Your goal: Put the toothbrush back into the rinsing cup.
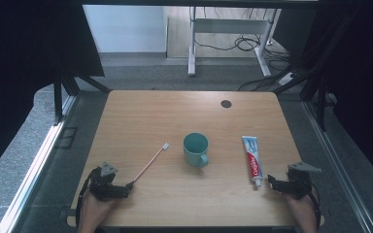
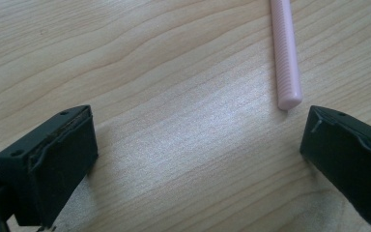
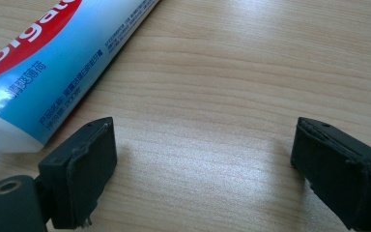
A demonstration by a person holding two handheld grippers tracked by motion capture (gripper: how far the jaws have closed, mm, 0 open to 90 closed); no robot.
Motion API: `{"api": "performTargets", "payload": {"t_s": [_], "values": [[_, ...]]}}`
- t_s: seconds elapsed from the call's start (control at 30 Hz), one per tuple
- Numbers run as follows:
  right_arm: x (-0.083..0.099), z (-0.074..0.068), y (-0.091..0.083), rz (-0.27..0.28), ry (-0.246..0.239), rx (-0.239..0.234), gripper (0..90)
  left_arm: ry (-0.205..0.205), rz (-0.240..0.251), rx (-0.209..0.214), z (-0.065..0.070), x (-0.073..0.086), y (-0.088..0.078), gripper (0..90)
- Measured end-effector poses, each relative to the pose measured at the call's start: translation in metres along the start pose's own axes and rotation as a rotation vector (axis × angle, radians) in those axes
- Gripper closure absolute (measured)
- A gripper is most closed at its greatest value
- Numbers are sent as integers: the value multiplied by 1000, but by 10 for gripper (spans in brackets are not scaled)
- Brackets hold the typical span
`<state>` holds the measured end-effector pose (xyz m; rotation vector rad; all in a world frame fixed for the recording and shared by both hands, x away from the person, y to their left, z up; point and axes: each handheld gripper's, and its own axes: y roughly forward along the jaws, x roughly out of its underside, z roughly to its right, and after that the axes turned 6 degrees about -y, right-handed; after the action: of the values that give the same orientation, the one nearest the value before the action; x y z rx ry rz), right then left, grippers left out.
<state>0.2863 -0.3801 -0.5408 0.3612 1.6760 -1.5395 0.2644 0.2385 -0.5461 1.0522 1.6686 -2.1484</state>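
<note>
High view overhead, facing forward-down, gripper views close on shared table [image 1: 184,194]

Light wooden table [image 1: 141,121], grain running crosswise, seen from above; teal mug [image 1: 195,149] upright near the middle, handle turned toward the near edge; small dark round cap [image 1: 226,103] set into the tabletop close to the far edge. Grey carpeted floor [image 1: 141,75] around the table, pale strip [image 1: 31,172] running along the left side. Beyond the far edge, white desk frame [image 1: 192,46] with a loose tangle of black cables [image 1: 245,44] on the floor beside it. Black curtains [image 1: 24,53] hanging at both sides, dark stand legs [image 1: 58,99] beneath the left one
</note>
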Motion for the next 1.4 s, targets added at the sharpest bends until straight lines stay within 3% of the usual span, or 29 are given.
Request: {"api": "performTargets", "payload": {"t_s": [0.57, 1.2, 1.4], "values": [[0, 0, 0, 0, 1, 0, 87, 54, -83, 18, 10, -10, -2, 13], [0, 0, 0, 0, 1, 0, 87, 118, -205, 46, 9, -37, -5, 77], [0, 0, 0, 0, 0, 0, 87, 116, -230, 49, 10, -45, -4, 120]]}}
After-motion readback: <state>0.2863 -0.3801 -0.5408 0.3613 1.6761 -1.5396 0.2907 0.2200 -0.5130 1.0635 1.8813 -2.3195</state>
